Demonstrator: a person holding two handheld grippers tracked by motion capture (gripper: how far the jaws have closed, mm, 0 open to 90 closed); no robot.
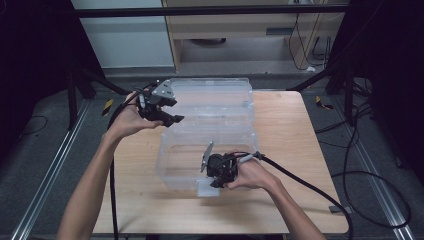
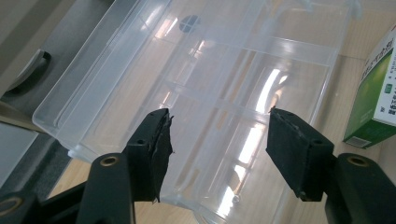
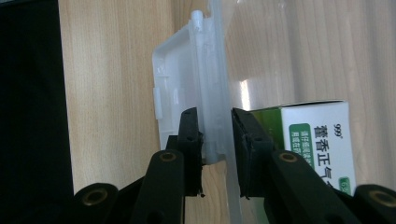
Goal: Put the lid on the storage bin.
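High view: wooden table carries a clear plastic storage box, lid swung back open toward the far edge. Left gripper hovers at the box's far-left corner, jaws spread wide with nothing between them; through them the left gripper view looks down on the open lid. Right gripper clamps the box's front wall by the latch. A green-and-white carton sits inside, just beside the right jaw.
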